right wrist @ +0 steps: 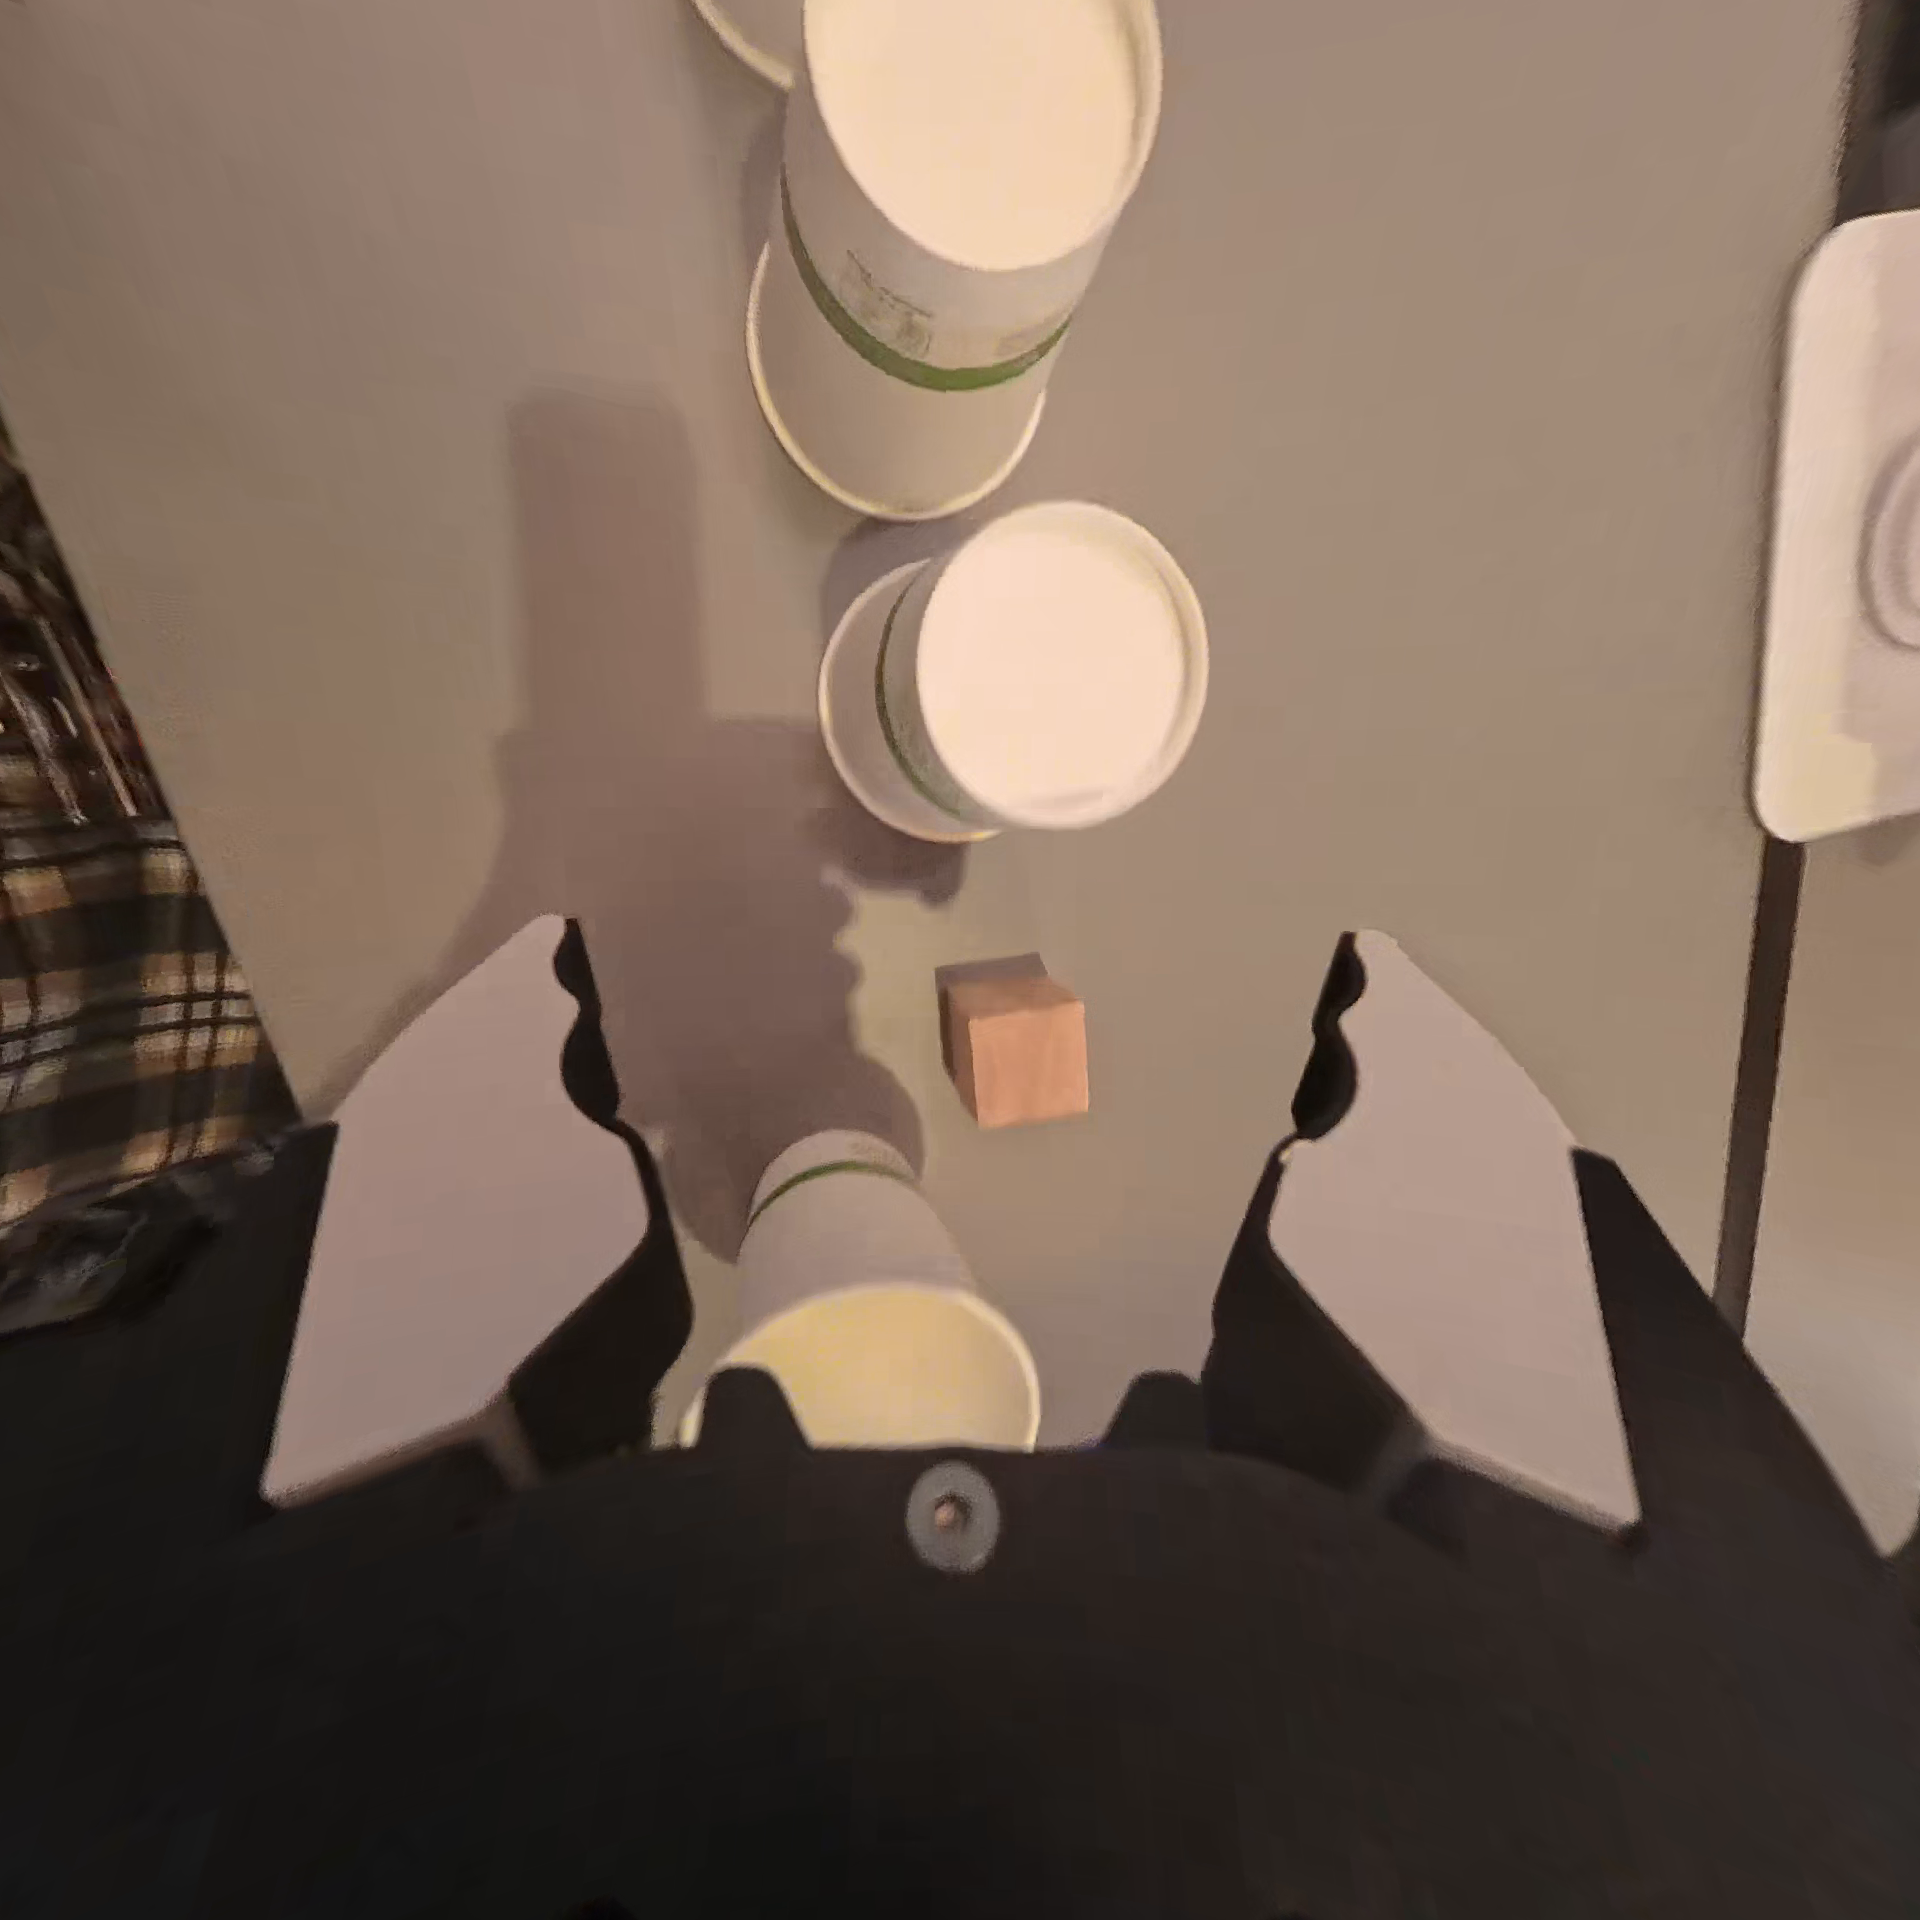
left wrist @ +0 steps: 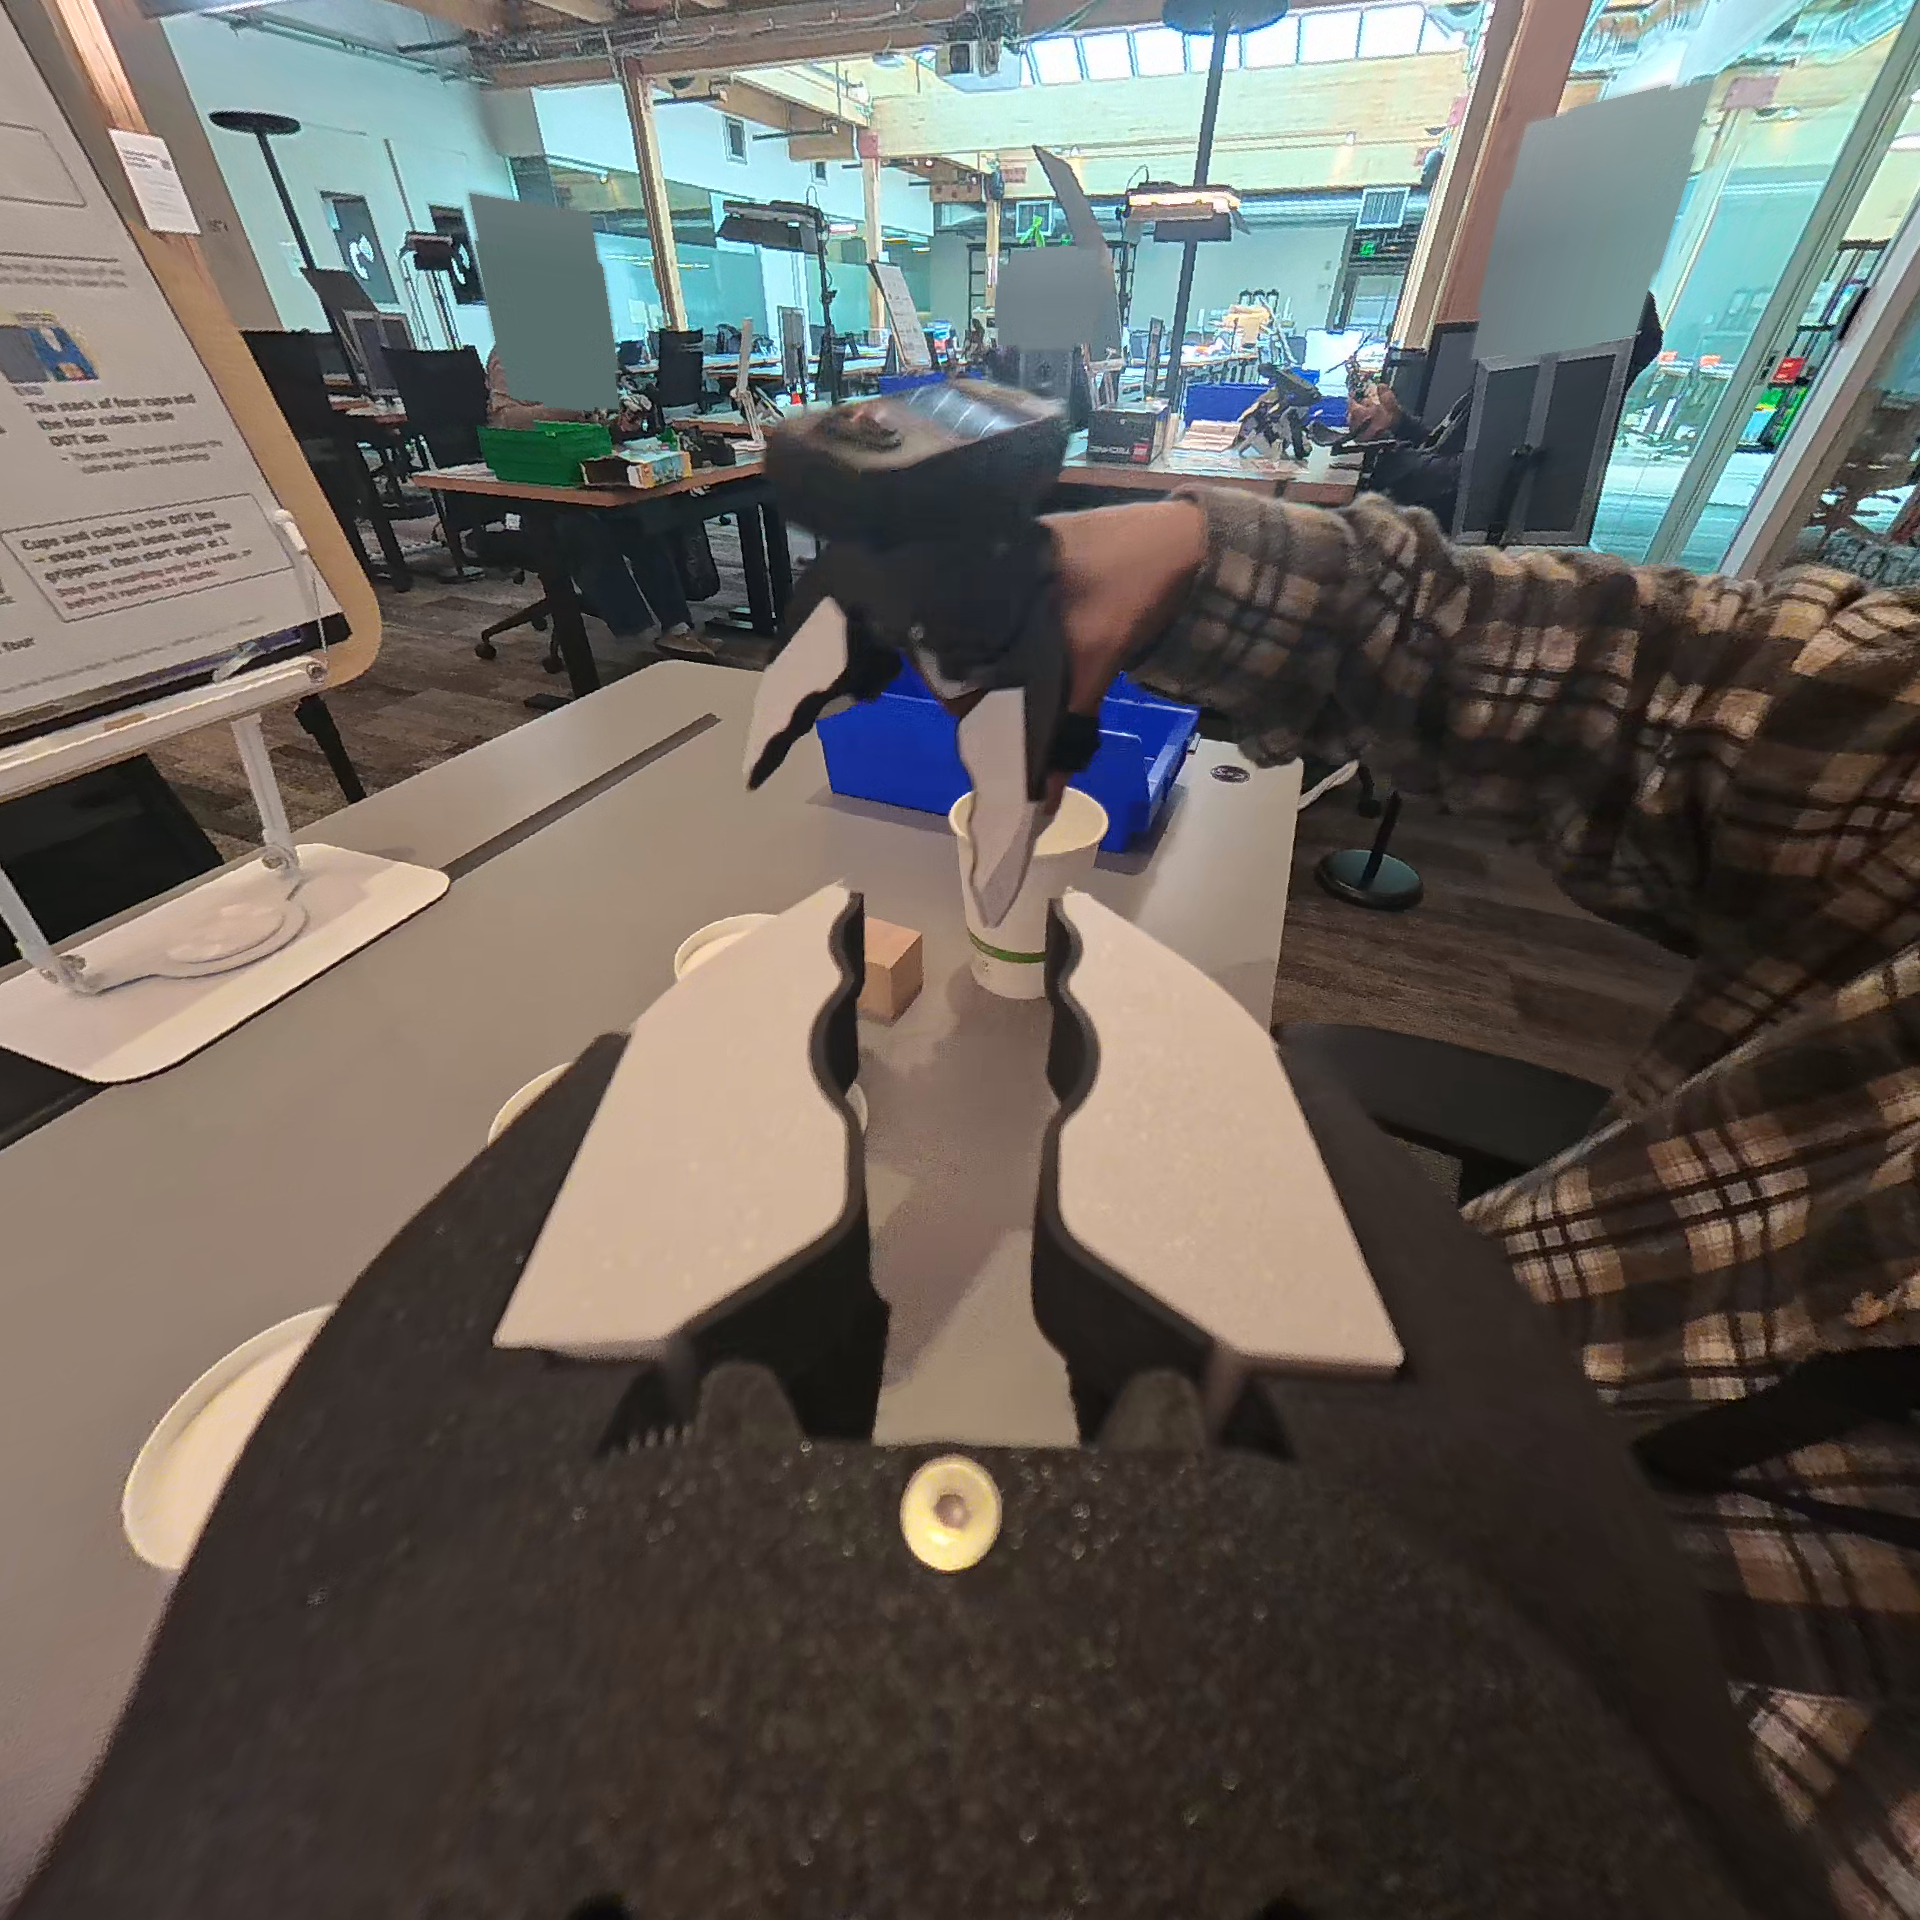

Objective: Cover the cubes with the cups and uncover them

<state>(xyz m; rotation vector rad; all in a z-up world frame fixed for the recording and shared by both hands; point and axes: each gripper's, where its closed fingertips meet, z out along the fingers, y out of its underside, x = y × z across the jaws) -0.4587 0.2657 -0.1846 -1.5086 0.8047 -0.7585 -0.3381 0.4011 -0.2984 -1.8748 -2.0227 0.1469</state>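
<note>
A white paper cup (left wrist: pixel 1023 914) with a green band stands upright, mouth up, on the grey table (left wrist: pixel 436 1049). My right gripper (left wrist: pixel 883 790) hangs over it, wide open; in the right wrist view the cup (right wrist: pixel 862 1299) sits between the open fingers of the right gripper (right wrist: pixel 956 940), ungripped. A bare wooden cube (left wrist: pixel 890 971) lies just left of the cup and also shows in the right wrist view (right wrist: pixel 1018 1044). Three cups stand upside down: (right wrist: pixel 1049 665), (right wrist: pixel 935 260), (right wrist: pixel 748 31). My left gripper (left wrist: pixel 954 914) is open and empty, low over the table, pointing at the cube and cup.
A blue bin (left wrist: pixel 904 748) stands behind the upright cup near the far table edge. A white stand base (left wrist: pixel 239 935) with a sign board sits at the left; it also shows in the right wrist view (right wrist: pixel 1849 540). A plaid sleeve (left wrist: pixel 1507 665) reaches in from the right.
</note>
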